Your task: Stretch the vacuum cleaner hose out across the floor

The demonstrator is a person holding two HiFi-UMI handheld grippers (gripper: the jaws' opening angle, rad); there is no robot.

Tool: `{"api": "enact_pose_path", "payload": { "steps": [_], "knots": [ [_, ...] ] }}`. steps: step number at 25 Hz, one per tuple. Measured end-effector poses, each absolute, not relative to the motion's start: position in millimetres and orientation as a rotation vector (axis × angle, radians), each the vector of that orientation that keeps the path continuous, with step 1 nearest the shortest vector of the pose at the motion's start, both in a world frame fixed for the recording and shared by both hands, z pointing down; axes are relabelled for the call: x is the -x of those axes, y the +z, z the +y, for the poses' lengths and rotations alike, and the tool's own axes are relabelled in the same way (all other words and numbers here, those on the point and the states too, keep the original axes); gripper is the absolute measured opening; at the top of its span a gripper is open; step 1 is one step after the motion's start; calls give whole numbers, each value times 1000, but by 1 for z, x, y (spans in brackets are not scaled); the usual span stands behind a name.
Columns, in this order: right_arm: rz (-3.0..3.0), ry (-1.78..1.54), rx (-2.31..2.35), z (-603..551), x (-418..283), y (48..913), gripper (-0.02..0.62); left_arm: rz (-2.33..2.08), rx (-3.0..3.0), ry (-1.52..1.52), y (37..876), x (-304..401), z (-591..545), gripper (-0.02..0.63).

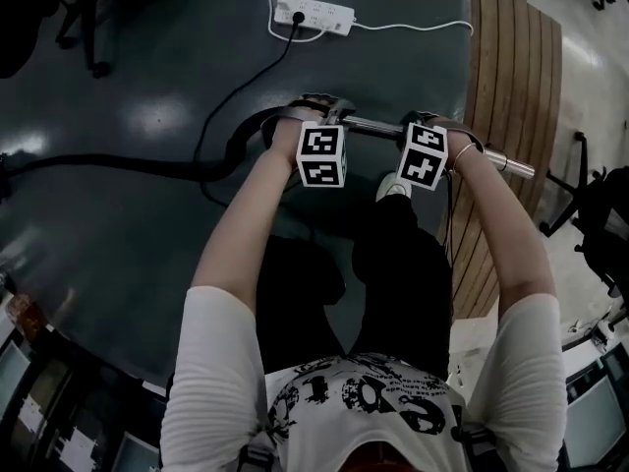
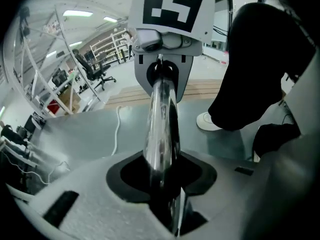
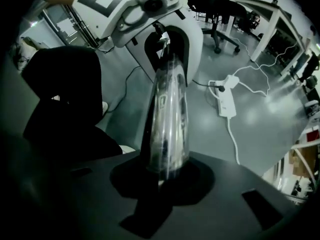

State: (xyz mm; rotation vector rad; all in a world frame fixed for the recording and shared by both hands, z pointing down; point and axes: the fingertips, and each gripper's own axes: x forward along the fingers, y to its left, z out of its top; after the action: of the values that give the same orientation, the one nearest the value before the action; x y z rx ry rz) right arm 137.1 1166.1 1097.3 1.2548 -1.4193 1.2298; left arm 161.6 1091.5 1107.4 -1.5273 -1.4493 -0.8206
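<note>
The left claw (image 2: 162, 184) is closed on the chrome tube (image 1: 373, 124) of the vacuum cleaner, and the tube sits seated in the notch between its jaws. The right claw (image 3: 160, 179) grips the same tube further along, its jaws closed round the shaft. In the head view the tube runs left to right between the two claws. Its free end projects past the right claw, over the wooden strip (image 1: 506, 67) at the edge of the dark floor (image 1: 147, 67). The hose (image 1: 118, 167) joins at the curved handle just beside the left claw, so the left hand is the nearer one to it. From there the hose lies on the floor and runs away to the left of the head view in a long, shallow curve, leaving the frame at that edge; its far end is not in view. Its long axis roughly continues the line of the tube. In my judgement the coming move depends on that alignment: drawing the tube to the right, away from the trailing hose, should take out the remaining slack. A power strip (image 1: 314, 14) and its cable lie well apart, ahead of the claws. A shoe (image 1: 393, 187) stands just below the tube.
</note>
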Motion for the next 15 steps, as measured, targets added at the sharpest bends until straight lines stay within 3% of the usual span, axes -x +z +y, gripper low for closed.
{"api": "enact_pose_path", "payload": {
  "steps": [8,15],
  "knots": [
    [-1406,1251,-1304,1197,-135,1252,75,-1598,1440,-989,1265,-148,1124,140],
    [-1270,1259,-1365,1220,-125,1326,77,-1615,1322,-1086,1330,-132,1138,139]
  ]
}}
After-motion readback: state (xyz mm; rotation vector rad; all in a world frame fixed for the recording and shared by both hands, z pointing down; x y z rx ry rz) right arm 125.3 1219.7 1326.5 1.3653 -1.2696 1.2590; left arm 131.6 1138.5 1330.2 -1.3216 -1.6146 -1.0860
